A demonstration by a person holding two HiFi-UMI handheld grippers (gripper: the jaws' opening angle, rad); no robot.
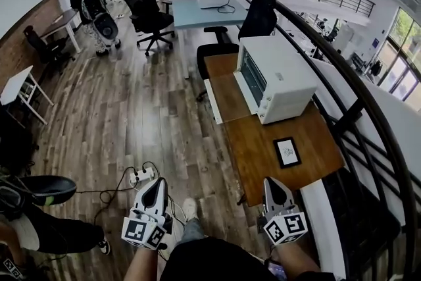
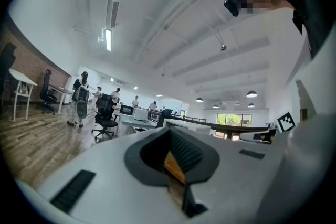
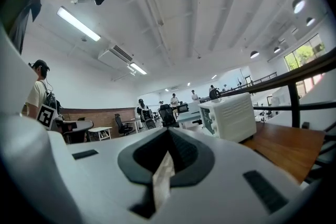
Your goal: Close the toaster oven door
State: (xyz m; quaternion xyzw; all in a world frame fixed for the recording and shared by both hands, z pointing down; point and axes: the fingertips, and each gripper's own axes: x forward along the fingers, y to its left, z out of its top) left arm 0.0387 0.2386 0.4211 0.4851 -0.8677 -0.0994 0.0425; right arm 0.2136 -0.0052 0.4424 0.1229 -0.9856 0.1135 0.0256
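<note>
Toaster oven on desk, door seemingly lowered over the edge, left tool and right tool closed, empty, well back.

— What sits on the wooden tabletop?
— At the far end, a white toaster oven, its door folded down flat toward the left.
— And nearer?
— A small black-framed card lying flat toward the near end, apart from the toaster oven.
</note>
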